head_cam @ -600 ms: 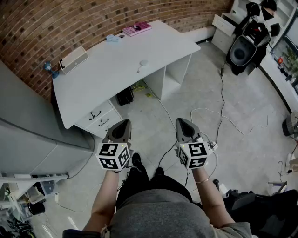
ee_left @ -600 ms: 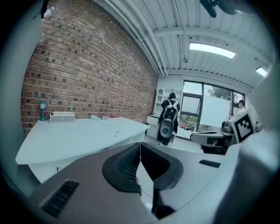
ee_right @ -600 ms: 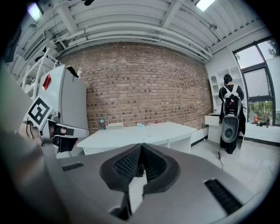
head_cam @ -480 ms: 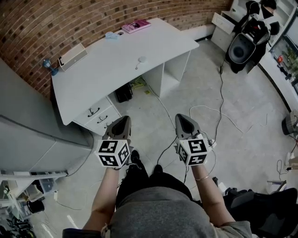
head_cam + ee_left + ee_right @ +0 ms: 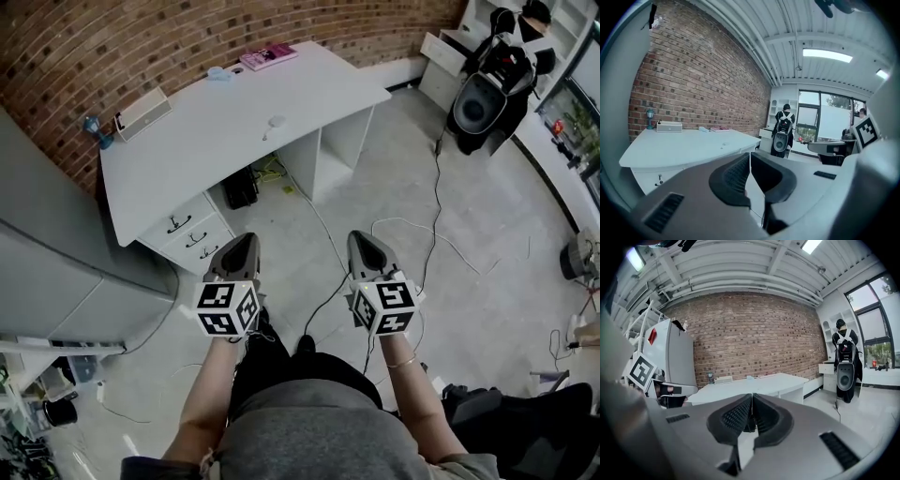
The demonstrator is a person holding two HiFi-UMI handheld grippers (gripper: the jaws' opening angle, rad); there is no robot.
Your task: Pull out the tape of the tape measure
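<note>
Tongs (image 5: 247, 240) (image 5: 359, 237) closed, white desk (image 5: 216, 131), brick wall (image 5: 112, 37)

White desk (image 5: 234, 150) w/ pink book (image 5: 268, 56), white box (image 5: 142, 113).

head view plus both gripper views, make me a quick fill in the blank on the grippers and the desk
1. The left gripper and the right gripper both have their jaws ____, with nothing between them.
2. The wall behind the white desk is built of ____.
3. The book lying at the desk's far end is ____ in colour.

Missing words: shut; brick; pink
</note>
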